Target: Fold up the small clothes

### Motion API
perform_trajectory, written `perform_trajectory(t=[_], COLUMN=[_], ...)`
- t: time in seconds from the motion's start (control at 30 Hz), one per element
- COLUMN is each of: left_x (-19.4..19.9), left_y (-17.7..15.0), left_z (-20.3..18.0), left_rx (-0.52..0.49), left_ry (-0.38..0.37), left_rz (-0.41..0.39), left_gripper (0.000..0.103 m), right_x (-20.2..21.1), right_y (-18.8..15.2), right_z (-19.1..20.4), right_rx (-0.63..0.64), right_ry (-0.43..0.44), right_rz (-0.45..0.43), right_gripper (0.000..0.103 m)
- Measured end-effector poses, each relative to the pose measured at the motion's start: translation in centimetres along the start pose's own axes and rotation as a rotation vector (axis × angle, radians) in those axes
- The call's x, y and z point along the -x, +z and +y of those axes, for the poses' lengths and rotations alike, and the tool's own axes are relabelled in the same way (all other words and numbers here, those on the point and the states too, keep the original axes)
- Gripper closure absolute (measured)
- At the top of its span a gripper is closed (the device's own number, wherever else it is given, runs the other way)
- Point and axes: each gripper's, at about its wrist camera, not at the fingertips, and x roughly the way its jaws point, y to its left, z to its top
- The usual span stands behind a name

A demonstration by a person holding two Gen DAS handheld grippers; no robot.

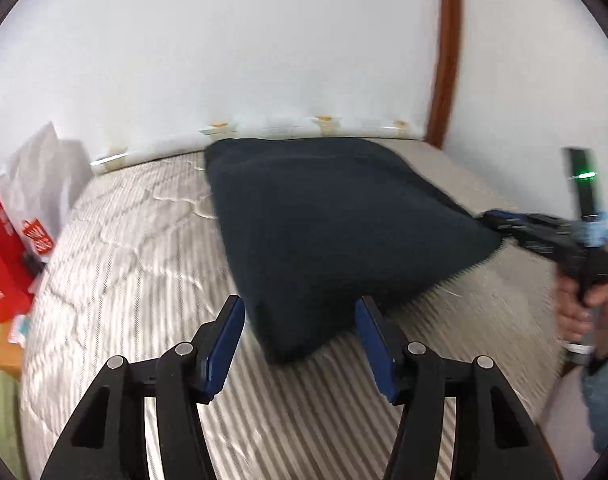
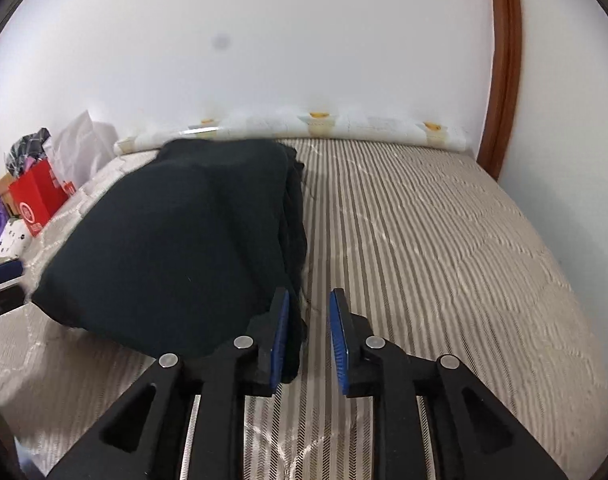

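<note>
My left tongs (image 1: 299,340) and right tongs (image 2: 310,336) both stand released at the near corners of the dark garment (image 1: 324,216), which lies folded on the mattress (image 1: 123,240). This fold looks complete; the next move calls for regripping an edge and folding again.

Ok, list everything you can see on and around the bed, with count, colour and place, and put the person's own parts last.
Garment: one, dark navy, folded on the mattress, near the wall.
Mattress: one, beige striped, fills the foreground.
Box: one, red, beside the bed on the left.
Plastic bag: one, white, behind the box.
Door frame: one, brown wood, on the right.
Left claw: black with blue pads, open, at the garment's near corner.
Right claw: same colours, open, garment edge against one pad.
Hand: one, holding the right claw's handle.
</note>
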Motion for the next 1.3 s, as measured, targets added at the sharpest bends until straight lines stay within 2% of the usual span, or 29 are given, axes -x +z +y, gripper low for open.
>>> perform_trajectory(t=[0.1, 0.2, 0.27, 0.37, 0.53, 0.7, 0.87, 0.97, 1.0, 1.07, 1.1, 1.2, 1.23, 1.3], left_x=[-2.6, -5.0, -5.7, -4.9, -4.2, -7.0, -9.5, -11.2, -11.5, -11.8, -12.0, -11.7, -11.7, -11.7], left_y=[0.8, 0.1, -0.6, 0.4, 4.4, 7.9, 9.1, 9.5, 9.5, 9.5, 9.6, 9.6, 9.6, 9.7], left_z=[1.5, 2.4, 2.4, 2.0, 2.8, 5.2, 6.1, 6.4, 6.5, 6.4, 6.5, 6.7, 6.8, 6.8], left_rx=[0.049, 0.107, 0.103, 0.055, 0.033, 0.084, 0.107, 0.111, 0.112, 0.111, 0.108, 0.091, 0.087, 0.078], left_ry=[0.027, -0.021, -0.029, -0.019, 0.006, -0.007, -0.030, -0.055, -0.066, -0.078, -0.082, -0.088, -0.091, -0.085], left_rz=[0.043, 0.123, 0.156, 0.160, 0.096, 0.108, 0.127, 0.140, 0.141, 0.142, 0.143, 0.136, 0.131, 0.129], left_gripper=[0.048, 0.043, 0.042, 0.042, 0.042, 0.042, 0.042, 0.042, 0.042, 0.042, 0.042, 0.042, 0.042, 0.042], right_x=[-0.1, -1.2, -2.0, -4.1, -8.4, -12.2, -15.2, -17.8, -18.6, -19.5, -19.2, -16.7, -16.8, -18.7], right_y=[1.7, 3.8, 5.0, 7.0, 10.1, 12.5, 14.5, 15.2, 15.4, 15.9, 16.4, 17.5, 17.7, 17.5], right_z=[0.4, 0.7, 0.8, 0.9, 1.1, 0.5, 0.0, -0.2, -0.2, -0.2, -0.2, -0.9, -1.1, -0.7], right_rx=[0.018, 0.027, 0.022, 0.005, -0.028, -0.120, -0.199, -0.225, -0.235, -0.228, -0.203, -0.155, -0.162, -0.169], right_ry=[0.004, 0.010, 0.024, 0.047, 0.058, 0.123, 0.162, 0.150, 0.147, 0.166, 0.174, 0.216, 0.208, 0.189], right_rz=[-0.002, 0.005, 0.017, 0.058, 0.167, 0.228, 0.244, 0.295, 0.312, 0.304, 0.276, 0.102, 0.095, 0.158], right_gripper=[0.073, 0.070, 0.069, 0.069, 0.069, 0.069, 0.068, 0.068, 0.070, 0.102, 0.100, 0.101, 0.101, 0.101])
